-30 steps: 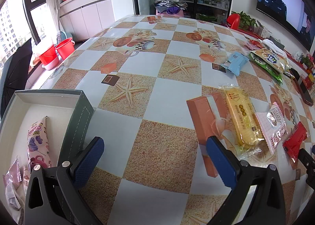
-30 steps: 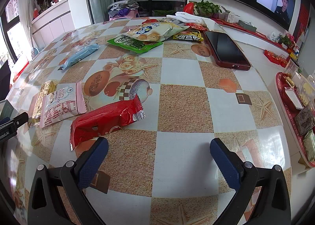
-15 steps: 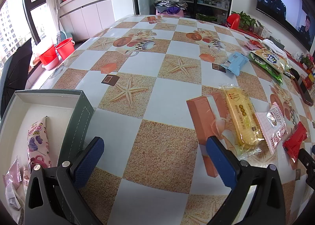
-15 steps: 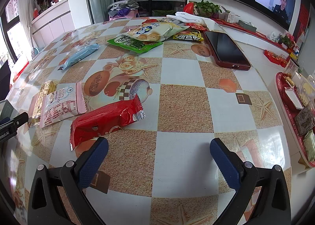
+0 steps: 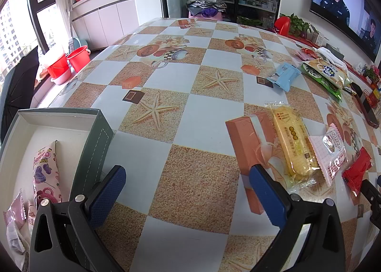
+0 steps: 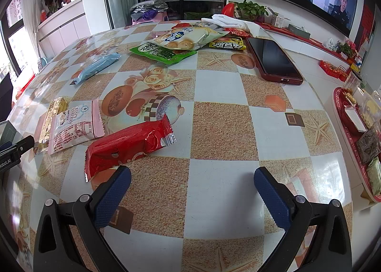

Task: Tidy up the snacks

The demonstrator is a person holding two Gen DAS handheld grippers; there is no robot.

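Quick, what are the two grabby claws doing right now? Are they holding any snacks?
Left gripper: open, holding nothing.
Right gripper: open, holding nothing.

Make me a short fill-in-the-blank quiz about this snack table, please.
1. The red pack lies nearest the ___ gripper.
2. The yellow pack partly lies under the ___ pack.
3. Both grippers' jaws are ___.
4. The box sits beside the ___ gripper.

Missing words: right, pink, open, left

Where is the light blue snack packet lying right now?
In the right wrist view the light blue snack packet lies far left on the table, left of the green packet, beyond the pink packet.
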